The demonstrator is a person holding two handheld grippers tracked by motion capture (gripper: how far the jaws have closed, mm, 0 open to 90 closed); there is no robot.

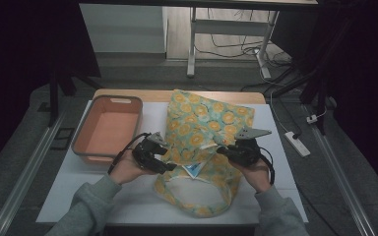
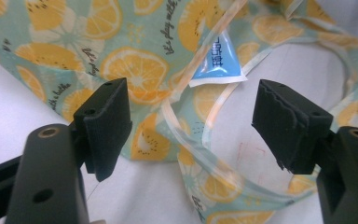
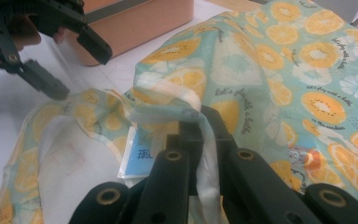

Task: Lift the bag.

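We see apron [image 1: 204, 123]: teal fabric, orange-slice and white-flower print, small script lettering. Lies spread flat on white worktop [image 1: 128, 196], just right of the tub, body toward far edge. Translucent-edged neck loop [image 1: 197, 196] lies open toward near edge. Blue-white label [image 2: 216, 58] at base of loop. One strap edge bunched, pinched up off worktop.

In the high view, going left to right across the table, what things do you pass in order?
Orange tub → left gripper, jaws open with nothing between them → blue label on the orange-slice print apron → right gripper, shut on the apron's strap → white power strip on the floor.
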